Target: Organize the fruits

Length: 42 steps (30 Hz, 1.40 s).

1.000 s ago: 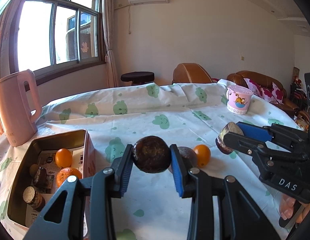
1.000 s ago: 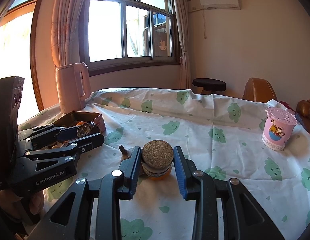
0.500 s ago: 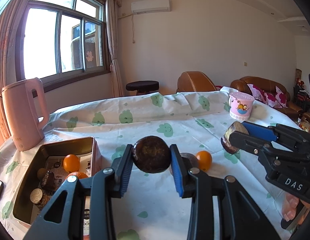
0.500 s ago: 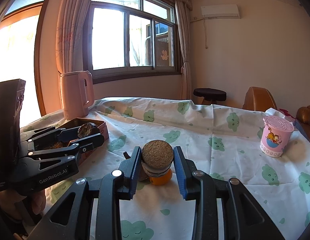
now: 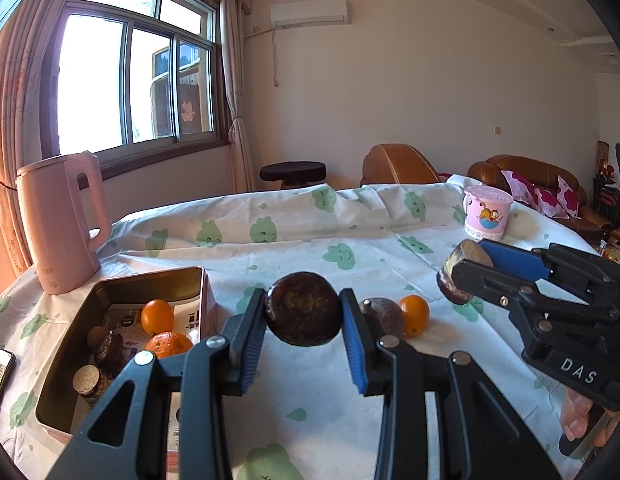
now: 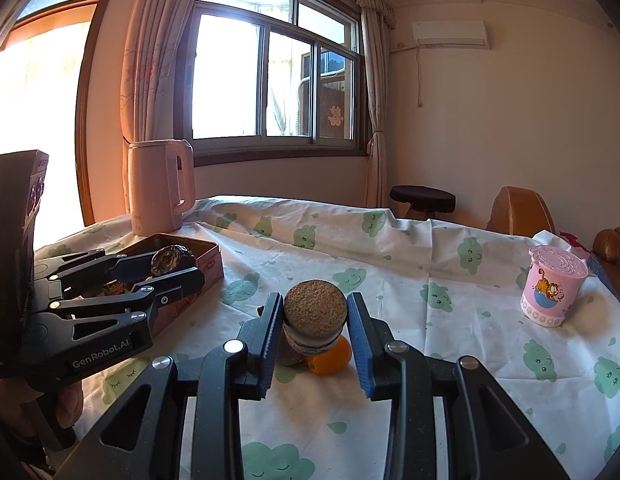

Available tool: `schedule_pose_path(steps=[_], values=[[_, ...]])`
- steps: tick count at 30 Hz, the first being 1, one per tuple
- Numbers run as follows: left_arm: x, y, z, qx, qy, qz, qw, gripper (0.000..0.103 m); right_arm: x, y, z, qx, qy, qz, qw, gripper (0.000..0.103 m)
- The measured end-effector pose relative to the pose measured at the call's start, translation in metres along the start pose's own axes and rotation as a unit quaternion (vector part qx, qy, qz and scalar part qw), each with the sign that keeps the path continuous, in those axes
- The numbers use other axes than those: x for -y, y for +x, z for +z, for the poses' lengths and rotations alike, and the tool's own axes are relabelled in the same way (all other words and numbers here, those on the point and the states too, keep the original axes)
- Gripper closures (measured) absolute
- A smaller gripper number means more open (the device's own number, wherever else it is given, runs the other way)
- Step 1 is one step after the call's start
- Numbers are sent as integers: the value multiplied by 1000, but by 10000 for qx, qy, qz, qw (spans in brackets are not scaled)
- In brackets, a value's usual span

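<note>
Each hand-held gripper (image 5: 304,316) (image 6: 314,318) clamps something — dark fruit (image 5: 303,309), cork-topped jar (image 6: 314,318).

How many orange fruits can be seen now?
3: two in the tin box, a small one and a larger one; one on the tablecloth. Others may be hidden.

Home living room. Evidence: brown leather sofa (image 5: 525,176) with floral cushions (image 5: 545,196), matching armchair (image 5: 397,164), wall-mounted split AC unit (image 5: 308,12) with its cord hanging down, curtained sliding window (image 5: 134,80), small dark round stool (image 5: 292,171). Table (image 5: 278,224) is covered with a white cloth printed with green clouds; on it a pink electric kettle (image 5: 60,220) and a pink cartoon cup (image 5: 487,218). Domestic furniture and decor throughout.
</note>
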State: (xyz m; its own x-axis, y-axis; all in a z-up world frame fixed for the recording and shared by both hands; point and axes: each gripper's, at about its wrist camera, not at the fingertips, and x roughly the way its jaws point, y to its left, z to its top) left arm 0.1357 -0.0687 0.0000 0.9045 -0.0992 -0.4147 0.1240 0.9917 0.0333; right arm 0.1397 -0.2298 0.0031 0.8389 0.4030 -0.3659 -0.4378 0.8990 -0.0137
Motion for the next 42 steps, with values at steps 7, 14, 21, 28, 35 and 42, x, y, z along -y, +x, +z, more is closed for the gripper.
schedule_pose_path(steps=[7,14,21,28,35,42], values=[[-29,-11,3,-41,-133,266,9995,65,-32,8,18,33,-219,358,9991,68],[-59,-15,2,-129,-207,532,9983,65,-66,17,37,99,-449,696,9965,68],[-83,-13,-1,-256,-206,739,9967,65,-94,31,47,57,-625,961,9934,68],[-103,-9,-3,-387,-222,907,9949,65,-119,44,47,-12,-761,1131,9907,68],[-121,-2,-9,-565,-352,1017,9926,65,-133,53,45,-92,-772,1236,9893,68],[-132,-1,-12,-654,-420,1061,9913,65,-145,62,43,-189,-804,1299,9881,68]])
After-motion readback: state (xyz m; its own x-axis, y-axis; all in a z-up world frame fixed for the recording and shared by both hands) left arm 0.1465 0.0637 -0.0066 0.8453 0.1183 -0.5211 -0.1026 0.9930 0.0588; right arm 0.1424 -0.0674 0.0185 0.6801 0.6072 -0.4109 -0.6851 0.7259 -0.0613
